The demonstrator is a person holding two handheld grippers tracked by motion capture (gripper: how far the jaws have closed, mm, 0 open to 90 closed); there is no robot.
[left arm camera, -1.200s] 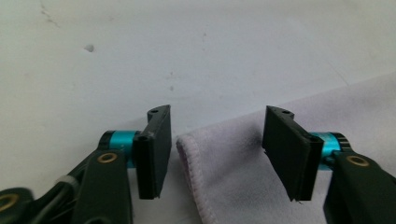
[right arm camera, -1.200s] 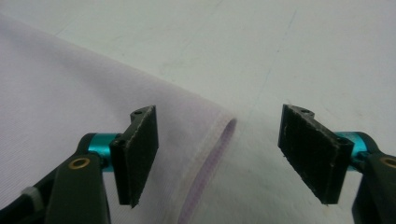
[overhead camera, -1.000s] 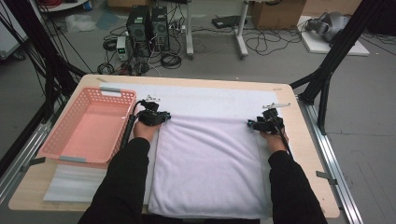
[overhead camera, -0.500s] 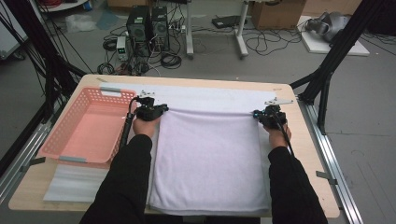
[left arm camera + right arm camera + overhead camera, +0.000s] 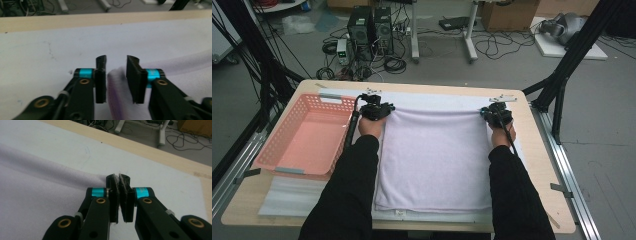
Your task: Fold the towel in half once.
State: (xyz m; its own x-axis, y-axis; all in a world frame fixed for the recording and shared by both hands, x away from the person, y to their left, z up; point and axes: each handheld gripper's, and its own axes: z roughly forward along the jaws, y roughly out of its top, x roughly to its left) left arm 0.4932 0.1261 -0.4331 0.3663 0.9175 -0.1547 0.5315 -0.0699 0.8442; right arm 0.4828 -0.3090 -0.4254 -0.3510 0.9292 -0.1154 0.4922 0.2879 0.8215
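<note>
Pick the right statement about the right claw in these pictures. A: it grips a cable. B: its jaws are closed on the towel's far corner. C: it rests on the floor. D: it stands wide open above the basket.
B: in the right gripper view the right claw has its jaws pinched together on the edge of the lavender towel, at that towel's far right corner in the high view.

In the left gripper view the towel (image 5: 117, 82) corner between the jaws is smeared by blur – whether the pads touch it can't be told. In the high view the towel's near edge, toward 6 o'clock, is partly hidden behind the 2 black sleeves (image 5: 347, 195) – both cut off by the bottom edge.
</note>
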